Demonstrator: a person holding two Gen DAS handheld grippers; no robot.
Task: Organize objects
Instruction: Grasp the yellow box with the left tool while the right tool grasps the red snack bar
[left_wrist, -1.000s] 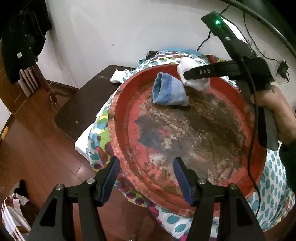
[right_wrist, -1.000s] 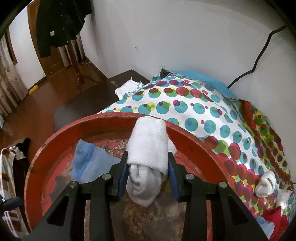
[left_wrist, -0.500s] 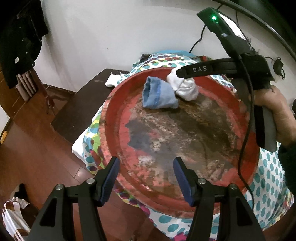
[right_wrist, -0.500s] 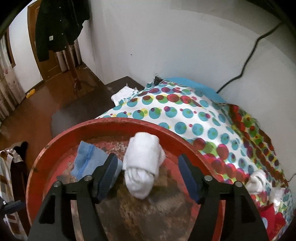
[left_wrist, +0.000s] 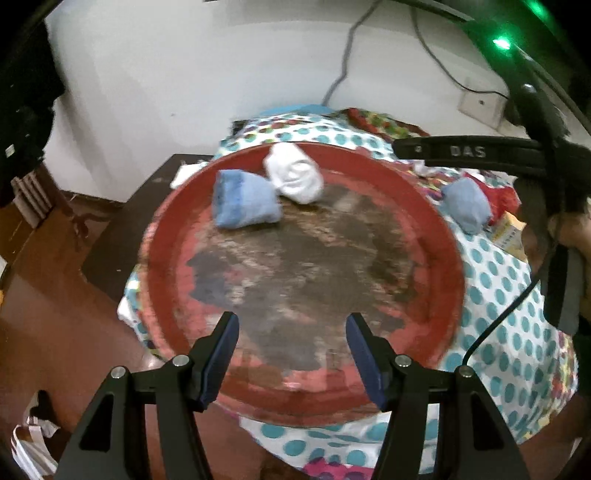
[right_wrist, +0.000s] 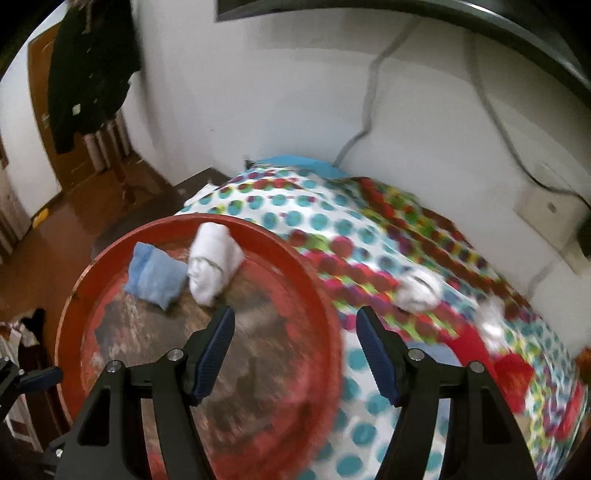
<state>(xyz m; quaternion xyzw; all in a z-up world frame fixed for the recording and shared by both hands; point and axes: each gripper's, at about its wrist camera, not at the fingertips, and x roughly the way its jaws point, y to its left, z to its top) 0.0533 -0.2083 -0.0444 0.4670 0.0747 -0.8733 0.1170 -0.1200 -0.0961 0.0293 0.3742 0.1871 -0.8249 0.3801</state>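
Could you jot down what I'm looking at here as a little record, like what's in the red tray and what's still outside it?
Container: red tray, worn, on a dotted cloth
In tray: white rolled sock beside blue rolled sock
Still on cloth: blue roll, white rolls
Left gripper: open, empty
Right gripper: open, empty
Background: white wall, wooden floor
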